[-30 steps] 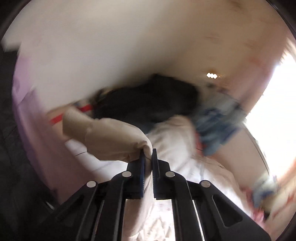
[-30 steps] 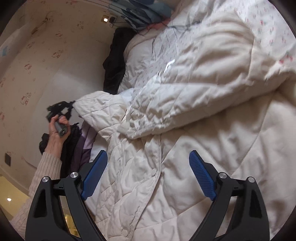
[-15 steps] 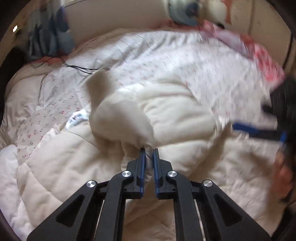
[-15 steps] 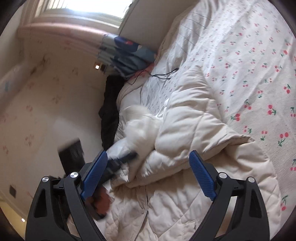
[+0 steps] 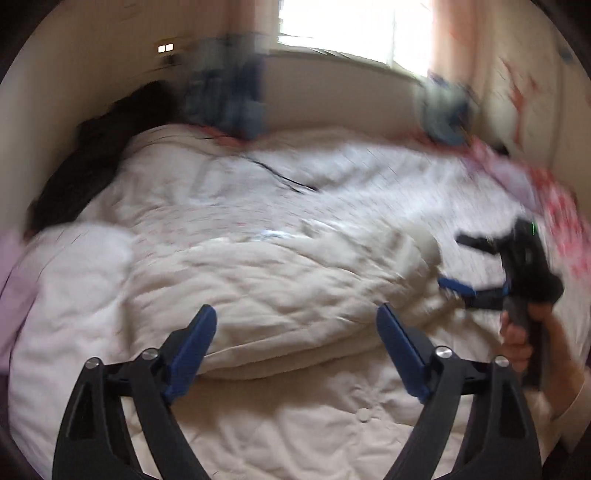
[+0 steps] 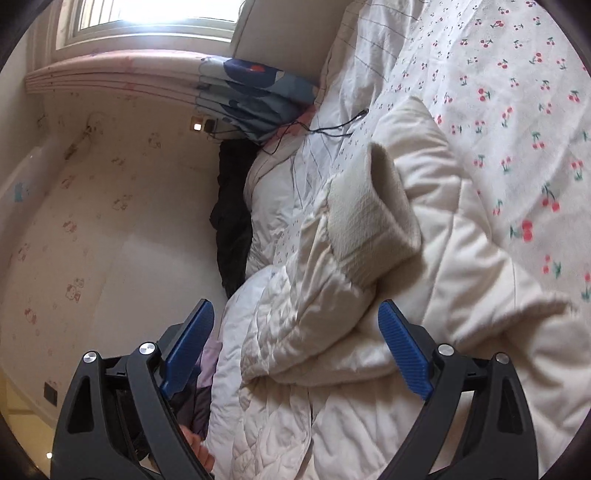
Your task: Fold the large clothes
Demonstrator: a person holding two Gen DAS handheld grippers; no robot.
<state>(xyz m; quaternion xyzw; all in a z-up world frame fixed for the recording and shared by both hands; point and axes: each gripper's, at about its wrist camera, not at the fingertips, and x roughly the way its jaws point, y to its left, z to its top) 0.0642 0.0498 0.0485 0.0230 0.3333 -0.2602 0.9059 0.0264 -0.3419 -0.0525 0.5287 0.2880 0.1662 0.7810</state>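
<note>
The left gripper (image 5: pixel 295 347) stands wide with nothing between its blue pads; its jaws have just been opening, and the cuff they pinched a moment ago is out of them. The right gripper (image 6: pixel 295 343) is equally wide and empty, as it was a second back, hovering over the coat (image 6: pixel 369 314) without touching it.

The coat, a cream quilted one, lies spread on the bed (image 6: pixel 517 92) directly below both grippers. In the right wrist view its sleeve (image 6: pixel 325 280) now lies folded in across the body, the ribbed cuff (image 6: pixel 373 225) resting on top, its opening toward the cherry-print sheet. A second ago that sleeve was held up out at the coat's left side; now it lies released on the body.

So one sleeve fold looks done, and the left hand is free for the next grasp. The other sleeve or the hem probably comes next, though the blur in the left view hides the coat's far edge.

Beyond the coat, a thin black cable (image 6: pixel 332 127) trails across the sheet, dark clothing (image 6: pixel 232 218) fills the gap by the wall, and blue patterned fabric (image 6: pixel 255 96) sits beneath the window (image 6: pixel 159 14).
</note>
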